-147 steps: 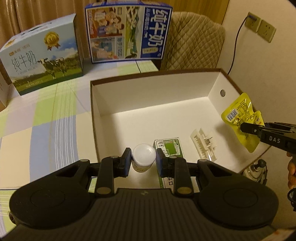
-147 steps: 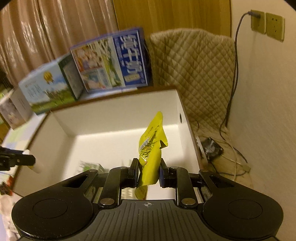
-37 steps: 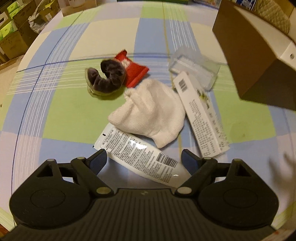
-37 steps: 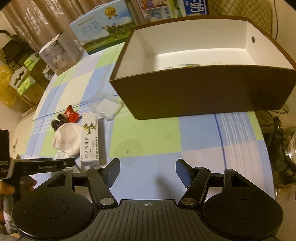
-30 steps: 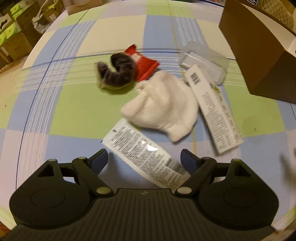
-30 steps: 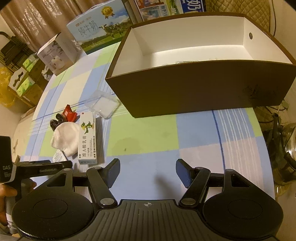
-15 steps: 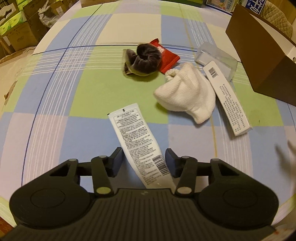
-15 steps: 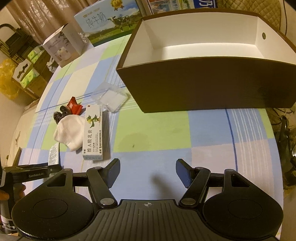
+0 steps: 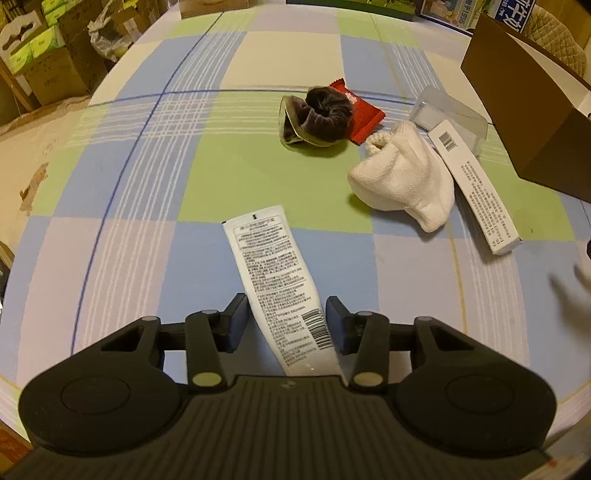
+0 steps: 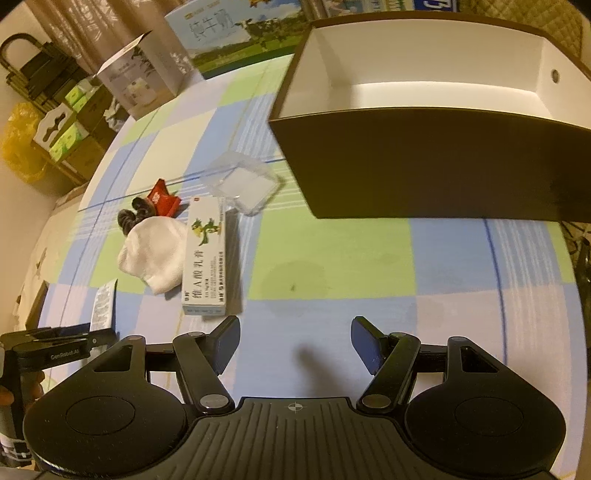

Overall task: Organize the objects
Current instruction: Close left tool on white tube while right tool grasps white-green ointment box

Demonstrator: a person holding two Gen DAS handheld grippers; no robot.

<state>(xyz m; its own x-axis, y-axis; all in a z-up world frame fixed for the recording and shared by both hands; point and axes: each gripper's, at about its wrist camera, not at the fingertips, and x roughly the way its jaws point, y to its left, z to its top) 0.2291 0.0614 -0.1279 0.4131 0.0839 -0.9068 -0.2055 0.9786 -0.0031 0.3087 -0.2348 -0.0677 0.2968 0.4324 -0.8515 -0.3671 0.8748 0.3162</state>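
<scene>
A table covered by a checked cloth (image 9: 258, 173) of green, blue and cream squares is seen; stacked cartons (image 9: 40, 55) stand on the floor at far left. The left gripper (image 9: 286, 317) has just been closing, its jaws now clamped on the near end of a white tube (image 9: 275, 273). Beyond it lie a white cloth (image 9: 404, 184), a dark scrunchie (image 9: 317, 118) on a red packet (image 9: 364, 116), a long white carton (image 9: 476, 188) and a clear case (image 9: 448, 118). The right gripper (image 10: 295, 349) hangs with jaws apart, nothing between them. A brown box (image 10: 424, 162) with a white interior sits far right; milk cartons (image 10: 236, 29) stand behind it.
</scene>
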